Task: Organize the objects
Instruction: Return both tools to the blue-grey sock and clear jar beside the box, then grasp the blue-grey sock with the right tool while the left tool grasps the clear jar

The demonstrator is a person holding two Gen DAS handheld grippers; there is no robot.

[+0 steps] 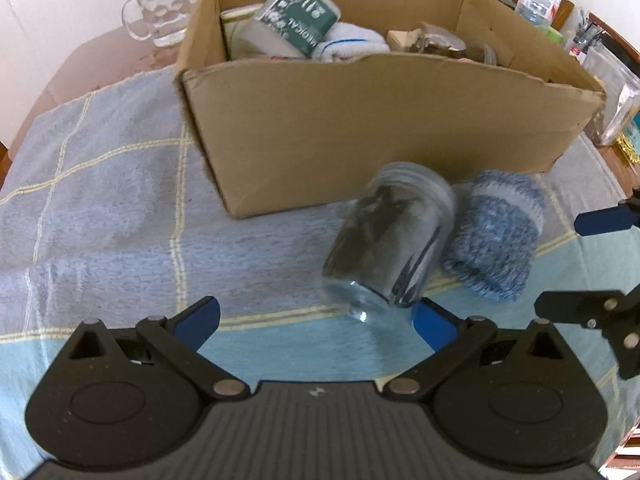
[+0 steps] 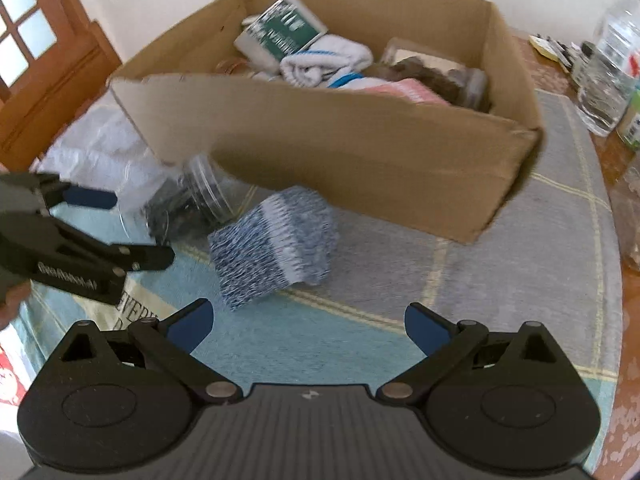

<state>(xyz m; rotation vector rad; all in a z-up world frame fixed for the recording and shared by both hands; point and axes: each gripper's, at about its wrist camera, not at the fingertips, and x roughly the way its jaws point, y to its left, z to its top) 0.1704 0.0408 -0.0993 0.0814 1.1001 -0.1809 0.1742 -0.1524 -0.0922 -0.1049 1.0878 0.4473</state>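
A clear glass jar (image 1: 390, 236) with dark contents lies on its side on the blue checked cloth, in front of a cardboard box (image 1: 360, 128). A rolled blue knitted sock (image 1: 496, 236) lies just right of the jar. My left gripper (image 1: 318, 320) is open, its right fingertip close to the jar's base. My right gripper (image 2: 306, 322) is open and holds nothing; the sock (image 2: 276, 244) lies just ahead of it, the jar (image 2: 192, 204) further left. The box (image 2: 360, 152) holds a green packet, a white towel and a jar. The left gripper (image 2: 120, 228) shows at the right wrist view's left edge.
A glass mug (image 1: 160, 12) stands behind the box at the left. Plastic bottles (image 2: 612, 64) and small items crowd the table's right side. A white plastic bag (image 2: 100, 152) lies left of the box. A wooden door (image 2: 44, 60) is at the far left.
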